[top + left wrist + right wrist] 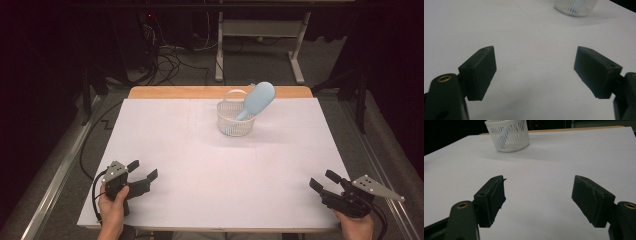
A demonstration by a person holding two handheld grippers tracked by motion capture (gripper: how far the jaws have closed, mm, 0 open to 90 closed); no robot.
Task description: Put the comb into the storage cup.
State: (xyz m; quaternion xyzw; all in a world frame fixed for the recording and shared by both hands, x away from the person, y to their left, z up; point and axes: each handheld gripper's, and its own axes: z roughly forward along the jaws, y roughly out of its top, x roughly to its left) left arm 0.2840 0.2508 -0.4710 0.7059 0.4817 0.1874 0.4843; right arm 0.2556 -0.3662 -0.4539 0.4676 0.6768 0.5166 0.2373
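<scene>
A white slotted basket (235, 120) stands at the far middle of the white table (200, 160). A pale blue paddle-shaped scoop (259, 99) leans in it, wide end up and to the right. My left gripper (144, 170) rests at the near left corner, held by a hand, jaws open and bare. My right gripper (324, 180) rests at the near right corner, also open with nothing between its jaws. In the left gripper view the basket (576, 7) is far ahead of the open left gripper (535, 72). In the right gripper view the basket (507, 135) stands beyond the open right gripper (537, 200).
The table has a wooden strip (165, 92) along its far edge. Beyond it the floor holds cables (170, 60) and a white desk frame (260, 30). A metal rail (55, 180) runs along the left side.
</scene>
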